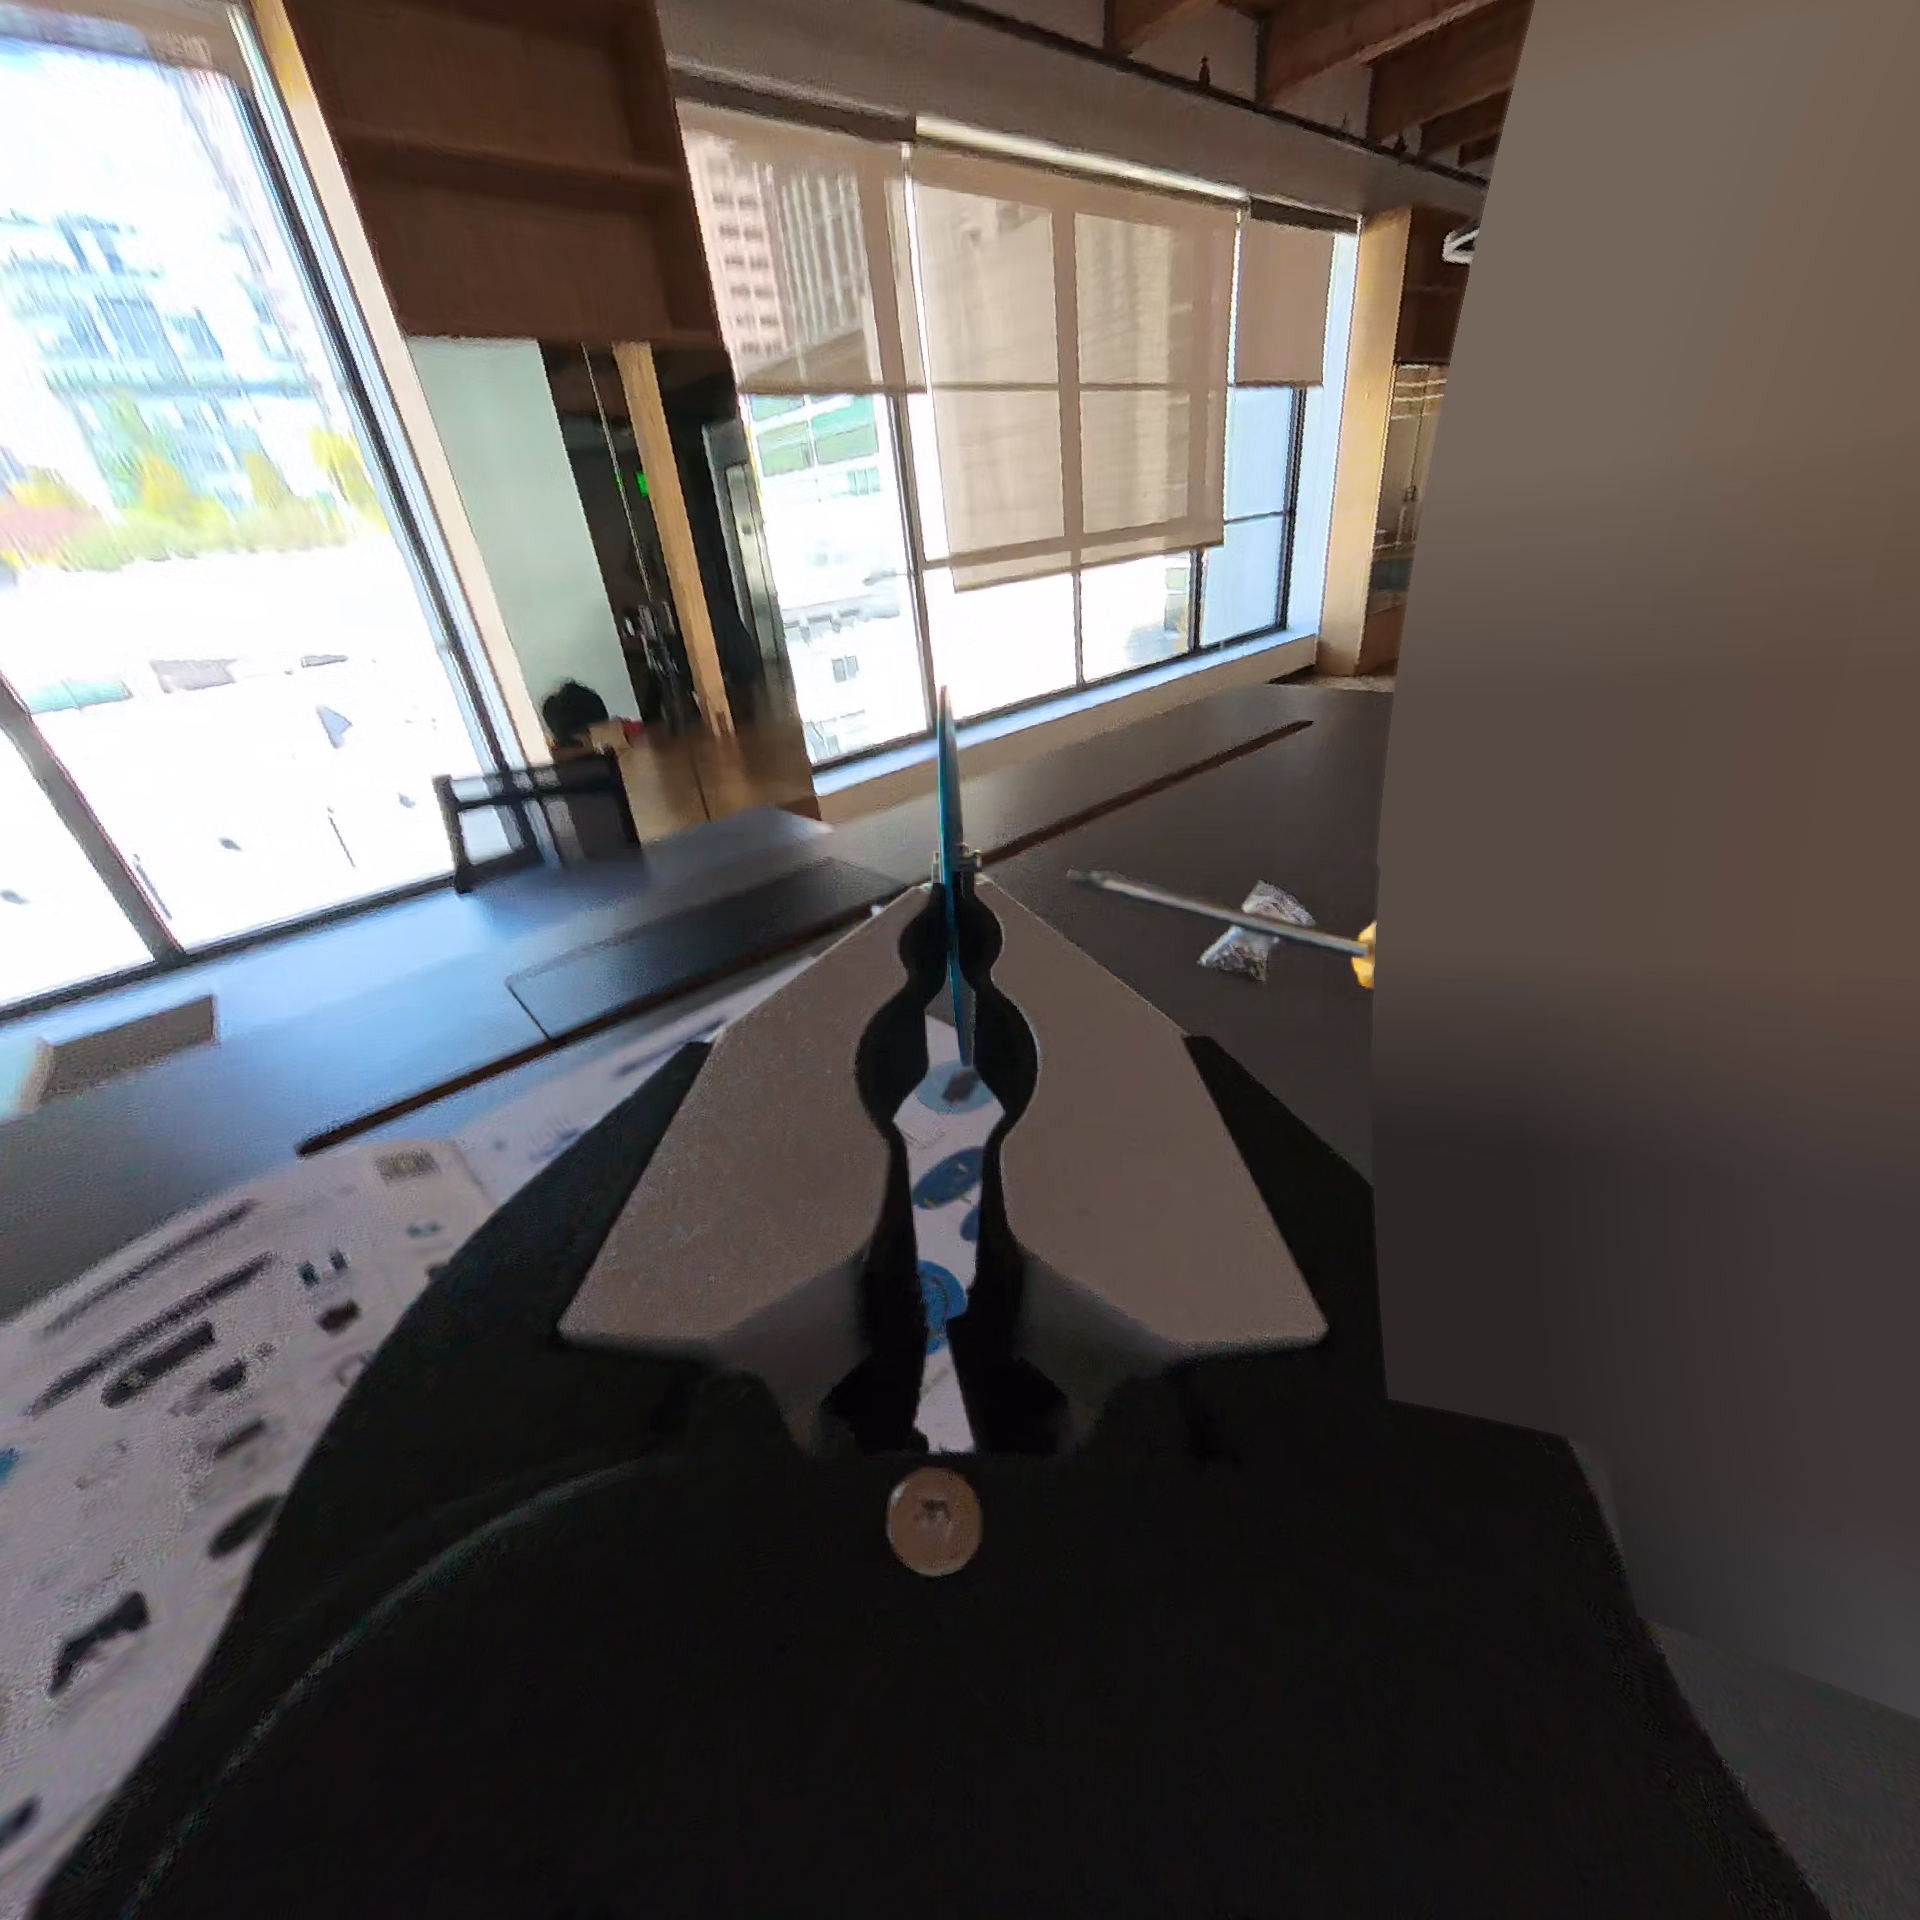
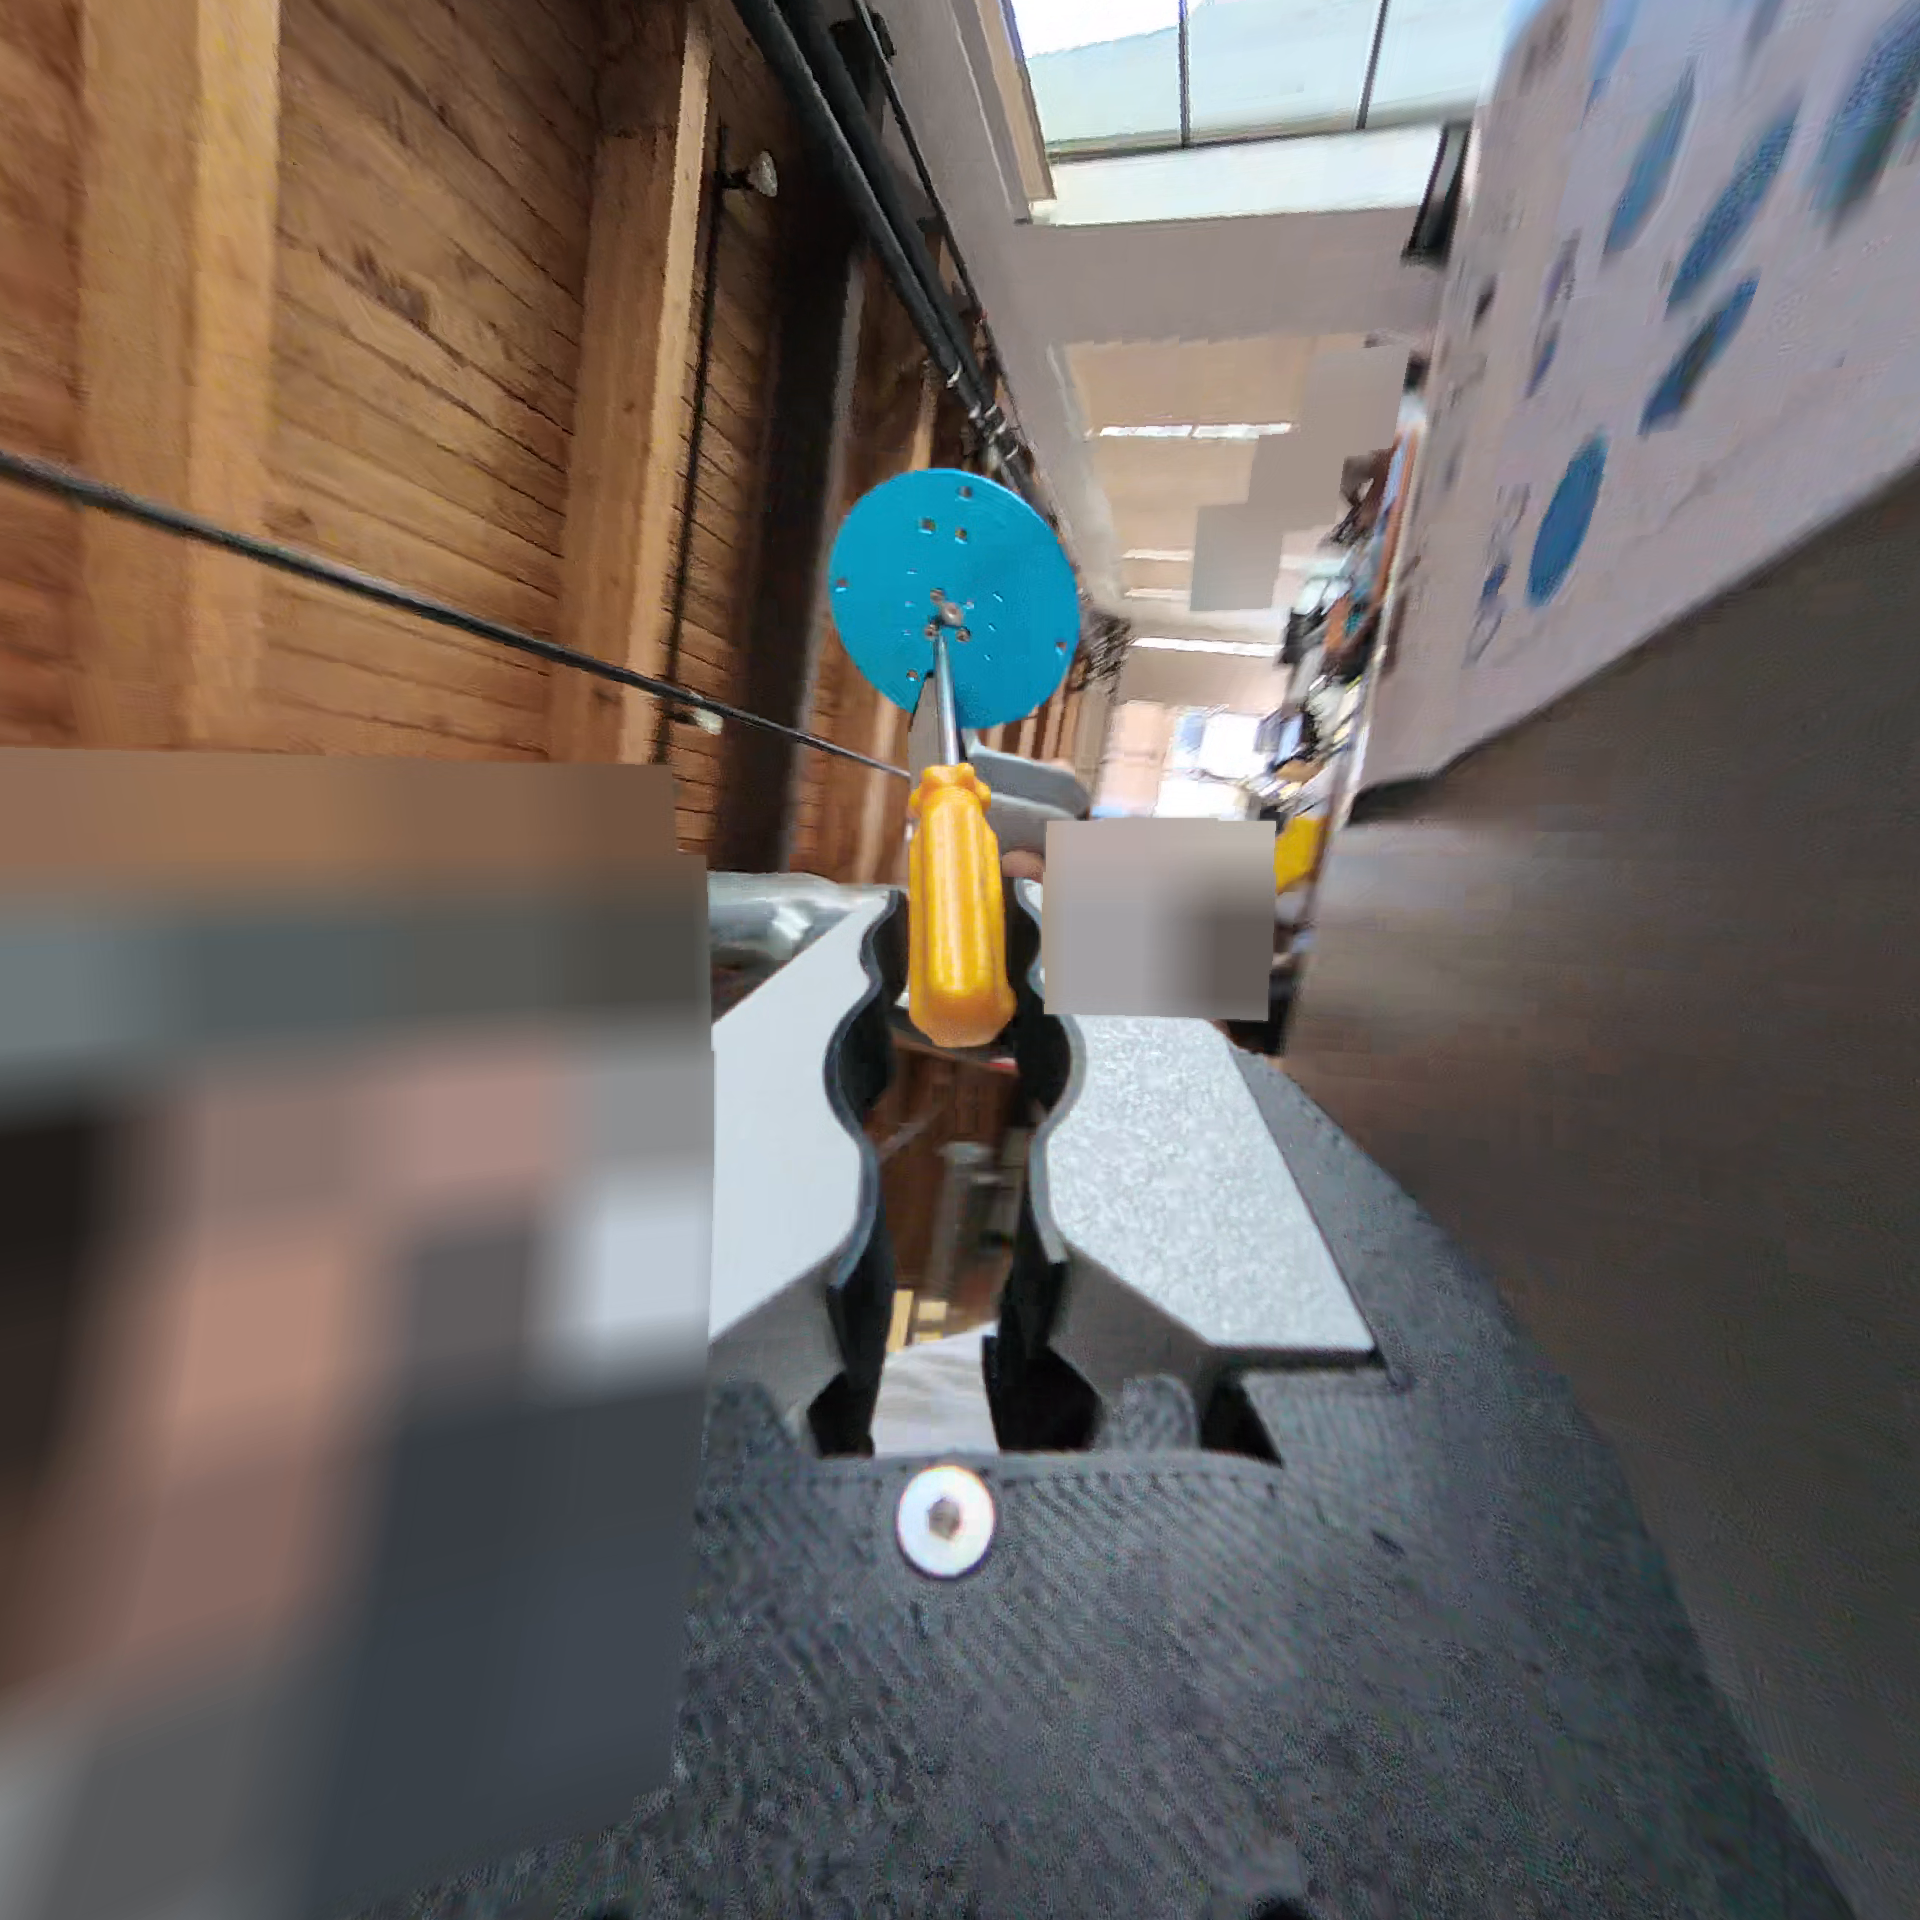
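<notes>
My left gripper (image 1: 954, 896) is shut on a flat blue disc (image 1: 948, 790), held upright and seen edge-on above a black table (image 1: 1195, 821). In the right wrist view the disc (image 2: 966, 582) faces me, with small holes and a screw at its centre. My right gripper (image 2: 954, 906) is shut on the yellow handle of a screwdriver (image 2: 956, 883). Its shaft points at that centre screw. In the left wrist view the screwdriver shaft (image 1: 1216, 912) comes in from the right, and its tip stops a little short of the disc.
A printed instruction sheet (image 1: 208, 1299) lies on the table near me; it also shows in the right wrist view (image 2: 1662, 312). A small clear bag of hardware (image 1: 1247, 935) lies behind the shaft. Large windows (image 1: 1070, 416) run along the far side. A person sits far off at the left. The left gripper's tips are roughly 15 cm from the right gripper's.
</notes>
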